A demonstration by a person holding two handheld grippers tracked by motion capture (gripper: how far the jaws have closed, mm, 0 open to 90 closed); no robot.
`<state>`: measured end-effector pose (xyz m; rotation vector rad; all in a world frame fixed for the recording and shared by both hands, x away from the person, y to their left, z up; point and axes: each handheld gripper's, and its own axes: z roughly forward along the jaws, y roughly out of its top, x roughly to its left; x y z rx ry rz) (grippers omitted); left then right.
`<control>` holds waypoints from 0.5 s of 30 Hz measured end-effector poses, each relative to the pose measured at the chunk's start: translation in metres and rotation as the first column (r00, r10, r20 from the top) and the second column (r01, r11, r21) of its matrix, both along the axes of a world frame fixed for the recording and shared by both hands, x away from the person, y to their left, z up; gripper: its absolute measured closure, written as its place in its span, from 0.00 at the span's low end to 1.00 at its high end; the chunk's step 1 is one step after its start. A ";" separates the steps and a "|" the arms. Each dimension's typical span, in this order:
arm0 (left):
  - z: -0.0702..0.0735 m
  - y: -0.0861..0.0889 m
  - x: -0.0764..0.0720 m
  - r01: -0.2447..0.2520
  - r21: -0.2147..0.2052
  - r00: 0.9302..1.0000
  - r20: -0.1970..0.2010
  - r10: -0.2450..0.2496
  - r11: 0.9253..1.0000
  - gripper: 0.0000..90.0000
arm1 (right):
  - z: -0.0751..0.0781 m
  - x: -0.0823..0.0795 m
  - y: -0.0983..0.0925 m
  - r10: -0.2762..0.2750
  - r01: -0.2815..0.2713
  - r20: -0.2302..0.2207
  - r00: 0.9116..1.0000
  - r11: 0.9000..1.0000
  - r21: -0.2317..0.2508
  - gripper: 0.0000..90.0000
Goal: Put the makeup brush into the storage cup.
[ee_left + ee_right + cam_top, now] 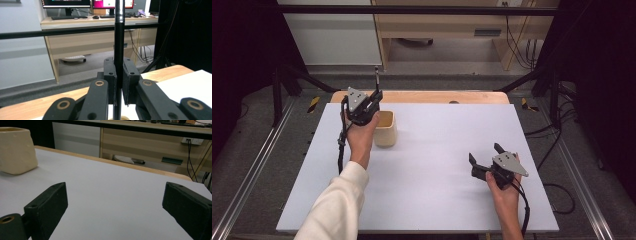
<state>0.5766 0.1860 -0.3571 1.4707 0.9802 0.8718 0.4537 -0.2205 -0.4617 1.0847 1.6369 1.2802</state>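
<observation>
1. A thin black rod [119,50] is clamped between the jaws of the left gripper [368,102], which are closed narrowly on it.
2. The long axis of the rod is held upright. In the left gripper view the rod passes above and below the pads, and its lower end runs down toward a pale rim at the bottom edge of that view.
3. The cup [385,128] stands on the far left part of the board [437,165], just beside and below the left gripper. The coming move is judged to turn on this relation: the rod stands over or just inside the mouth of the cup, and which of the two cannot be told.
4. The right gripper [484,157] is held near the right edge of the board, well apart from the cup, with its jaws wide and nothing between them. The left hand [361,135] is the nearer one.
5. Materials: the cup is cream, matt, with thick walls, rounded corners and a squarish section, and is judged ceramic. The rod is slim, straight and smooth, with a slight sheen. The board is flat, pale and matt, laid on a wooden table [422,96].
</observation>
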 end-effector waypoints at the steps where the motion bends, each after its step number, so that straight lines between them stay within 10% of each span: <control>1: -0.001 0.001 0.000 -0.002 -0.008 1.000 -0.001 0.002 1.000 0.93 | 0.000 0.000 0.000 0.000 0.000 0.000 1.000 1.000 0.000 0.07; 15: -0.014 0.003 0.001 -0.013 -0.029 1.000 -0.028 0.013 0.999 0.93 | 0.000 0.000 0.000 0.003 -0.003 -0.002 1.000 1.000 -0.001 0.07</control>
